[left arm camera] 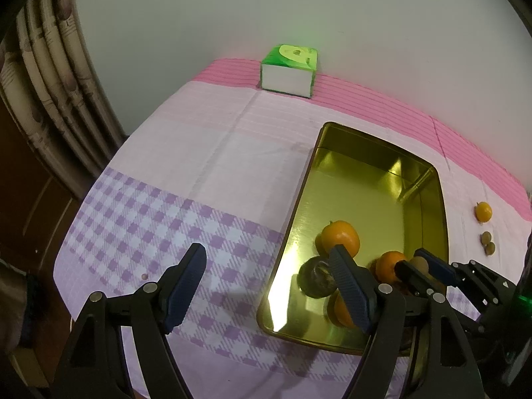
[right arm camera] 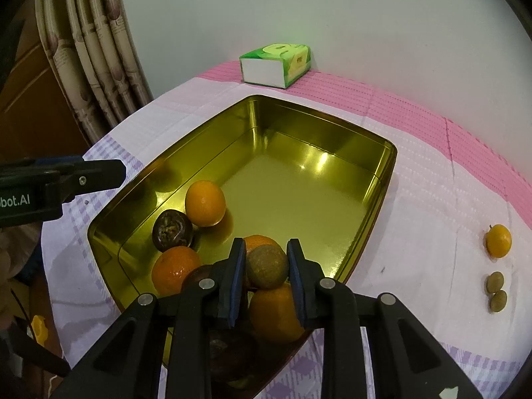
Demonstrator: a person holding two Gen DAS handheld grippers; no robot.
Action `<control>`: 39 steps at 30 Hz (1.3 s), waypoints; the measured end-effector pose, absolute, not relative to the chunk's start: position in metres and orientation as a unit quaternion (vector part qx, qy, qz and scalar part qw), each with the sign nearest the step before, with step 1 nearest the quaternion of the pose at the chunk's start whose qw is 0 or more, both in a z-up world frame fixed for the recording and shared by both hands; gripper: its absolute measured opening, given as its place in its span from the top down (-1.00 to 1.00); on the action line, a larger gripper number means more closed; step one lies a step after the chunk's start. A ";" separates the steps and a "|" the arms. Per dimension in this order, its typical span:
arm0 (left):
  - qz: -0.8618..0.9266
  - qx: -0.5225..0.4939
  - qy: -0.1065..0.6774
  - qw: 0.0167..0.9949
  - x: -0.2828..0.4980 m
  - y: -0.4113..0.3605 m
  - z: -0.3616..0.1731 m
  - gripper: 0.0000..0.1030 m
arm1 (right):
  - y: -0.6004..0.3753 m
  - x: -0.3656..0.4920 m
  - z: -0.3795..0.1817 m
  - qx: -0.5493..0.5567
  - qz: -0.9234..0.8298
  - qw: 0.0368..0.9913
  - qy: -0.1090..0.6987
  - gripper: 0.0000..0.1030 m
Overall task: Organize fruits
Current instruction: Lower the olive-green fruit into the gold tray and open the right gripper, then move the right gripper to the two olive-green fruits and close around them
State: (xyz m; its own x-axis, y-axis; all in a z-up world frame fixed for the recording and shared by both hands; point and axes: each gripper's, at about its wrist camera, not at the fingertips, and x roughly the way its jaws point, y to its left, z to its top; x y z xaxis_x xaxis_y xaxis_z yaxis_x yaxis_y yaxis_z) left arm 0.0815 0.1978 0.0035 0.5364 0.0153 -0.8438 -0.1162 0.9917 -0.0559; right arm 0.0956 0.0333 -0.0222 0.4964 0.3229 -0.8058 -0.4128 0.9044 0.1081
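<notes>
My right gripper [right arm camera: 266, 266] jaws squeeze a little brown fruit [right arm camera: 267, 267] over the gold tin [right arm camera: 382, 179], at 6 o'clock. My left gripper [left arm camera: 269, 272] jaws are wide open, holding nothing, above the tabletop [left arm camera: 186, 166].

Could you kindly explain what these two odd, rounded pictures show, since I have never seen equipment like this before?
A person holds a two-finger gripper in each hand; each carries a wide-angle camera looking along its fingers. One picture is from the left gripper, which is open and empty beside a gold tin. The other is from the right gripper, shut on a small brown fruit above the tin. The tin holds oranges and dark fruit. An orange, two small brown fruits and a green tissue pack lie on the cloth.
</notes>
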 end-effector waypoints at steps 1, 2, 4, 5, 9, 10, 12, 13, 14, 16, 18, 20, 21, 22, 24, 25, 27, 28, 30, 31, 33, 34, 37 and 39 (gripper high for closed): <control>0.037 -0.052 0.480 0.875 0.081 0.197 0.004 -0.49 | 0.033 0.096 -0.022 -0.048 0.212 0.864 0.454 0.52; 0.037 -0.051 0.479 0.875 0.081 0.197 0.004 -0.49 | 0.033 0.095 -0.022 -0.047 0.212 0.864 0.454 0.51; 0.036 -0.050 0.479 0.876 0.081 0.195 0.004 -0.49 | 0.032 0.094 -0.021 -0.045 0.212 0.865 0.453 0.44; 0.036 -0.049 0.479 0.876 0.081 0.195 0.004 -0.49 | 0.032 0.094 -0.020 -0.044 0.210 0.866 0.451 0.37; 0.036 -0.048 0.480 0.875 0.081 0.193 0.004 -0.49 | 0.029 0.092 -0.012 -0.037 0.211 0.871 0.443 0.32; 0.036 -0.048 0.480 0.875 0.081 0.193 0.004 -0.49 | 0.028 0.092 -0.010 -0.035 0.210 0.872 0.441 0.31; 0.036 -0.048 0.481 0.875 0.081 0.193 0.004 -0.49 | 0.024 0.091 -0.005 -0.029 0.206 0.876 0.435 0.15; 0.036 -0.048 0.480 0.875 0.081 0.193 0.004 -0.49 | 0.021 0.091 -0.003 -0.026 0.204 0.878 0.432 0.13; 0.037 -0.047 0.481 0.875 0.081 0.193 0.004 -0.49 | 0.018 0.090 0.000 -0.023 0.202 0.880 0.429 0.12; 0.036 -0.048 0.481 0.875 0.081 0.193 0.004 -0.49 | 0.010 0.089 0.004 -0.019 0.197 0.884 0.424 0.12; 0.037 -0.046 0.483 0.874 0.081 0.193 0.003 -0.49 | -0.002 0.087 0.007 -0.012 0.189 0.888 0.419 0.12; 0.036 -0.045 0.485 0.872 0.081 0.192 0.002 -0.49 | -0.017 0.084 0.009 -0.011 0.175 0.892 0.416 0.11; 0.036 -0.045 0.485 0.872 0.080 0.192 0.001 -0.49 | -0.027 0.083 0.008 -0.011 0.164 0.895 0.415 0.10; 0.036 -0.044 0.485 0.872 0.080 0.192 0.001 -0.49 | -0.036 0.083 0.007 -0.009 0.154 0.896 0.417 0.10; 0.035 -0.043 0.486 0.872 0.079 0.192 0.001 -0.49 | -0.061 0.083 0.003 -0.002 0.127 0.898 0.422 0.10; 0.034 -0.042 0.487 0.872 0.079 0.192 0.000 -0.49 | -0.073 0.083 0.000 -0.001 0.114 0.898 0.425 0.10; 0.033 -0.039 0.487 0.872 0.079 0.191 0.000 -0.49 | -0.100 0.083 -0.005 -0.004 0.083 0.901 0.425 0.10; 0.033 -0.037 0.488 0.871 0.079 0.190 -0.001 -0.49 | -0.111 0.083 -0.007 -0.009 0.068 0.903 0.425 0.10; 0.031 -0.034 0.490 0.871 0.078 0.188 -0.002 -0.49 | -0.138 0.085 -0.014 -0.005 0.042 0.901 0.432 0.10; 0.030 -0.032 0.491 0.870 0.078 0.187 -0.003 -0.49 | -0.149 0.085 -0.017 0.000 0.034 0.900 0.435 0.10; 0.027 -0.026 0.492 0.870 0.079 0.184 -0.004 -0.49 | -0.169 0.087 -0.023 0.005 0.018 0.898 0.440 0.10; 0.026 -0.024 0.492 0.870 0.079 0.183 -0.005 -0.49 | -0.178 0.088 -0.026 0.007 0.012 0.897 0.443 0.10; 0.023 -0.016 0.492 0.870 0.080 0.179 -0.007 -0.49 | -0.195 0.091 -0.034 0.017 0.008 0.893 0.449 0.10; 0.020 -0.012 0.494 0.869 0.079 0.177 -0.008 -0.49 | -0.200 0.094 -0.039 0.016 0.013 0.892 0.451 0.09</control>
